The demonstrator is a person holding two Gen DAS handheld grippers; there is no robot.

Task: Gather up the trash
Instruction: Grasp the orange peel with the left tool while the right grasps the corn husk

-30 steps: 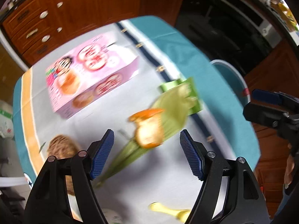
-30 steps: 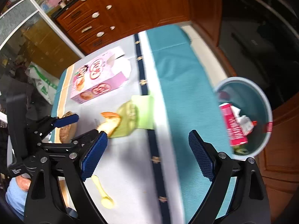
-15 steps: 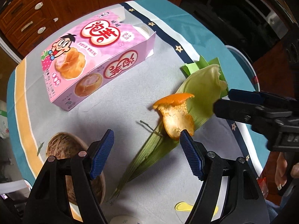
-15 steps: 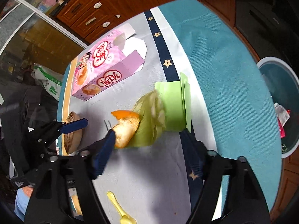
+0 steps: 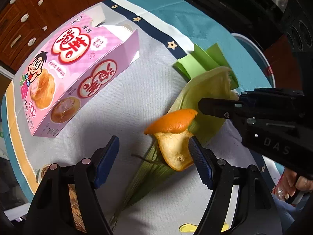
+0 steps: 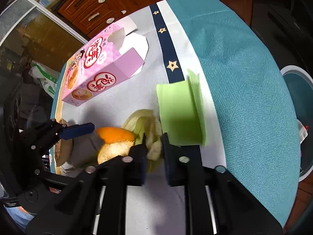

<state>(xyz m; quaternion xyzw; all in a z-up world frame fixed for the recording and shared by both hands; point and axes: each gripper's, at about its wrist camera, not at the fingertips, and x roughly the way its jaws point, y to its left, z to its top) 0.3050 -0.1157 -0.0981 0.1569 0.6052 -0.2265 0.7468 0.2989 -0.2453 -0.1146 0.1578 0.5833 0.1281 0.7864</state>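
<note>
On the white middle part of the tablecloth [image 5: 137,101] lies the trash that is being collected: one long corn husk [image 5: 207,90], pale green, with its wide end near the dark starred stripe and its thin tip pointing toward the left gripper. One piece of orange peel [image 5: 174,135] sits on top of the husk, so the peel will probably slide or fall when the husk is lifted. The right gripper [image 6: 154,146] is closing its jaws on the wide, crumpled end of the husk [image 6: 144,123]; the leaf is between the pads and looks already pinched, and I think this end was chosen because it gives the most material to hold. The left gripper [image 5: 154,154] has its fingers wide apart and holds nothing; one pad is just beside the peel, perhaps touching it, which suggests it is placed to take the peel.

Just beside the husk there is one folded green paper [image 6: 180,113], partly on the stripe. Farther away stands one pink snack box [image 5: 74,74] with its flap open, probably empty. One brown coconut shell [image 5: 45,172] and one yellow spoon [image 5: 187,228] are near the table edge. One bin [image 6: 301,90] waits on the floor beside the table, well apart from the husk.
</note>
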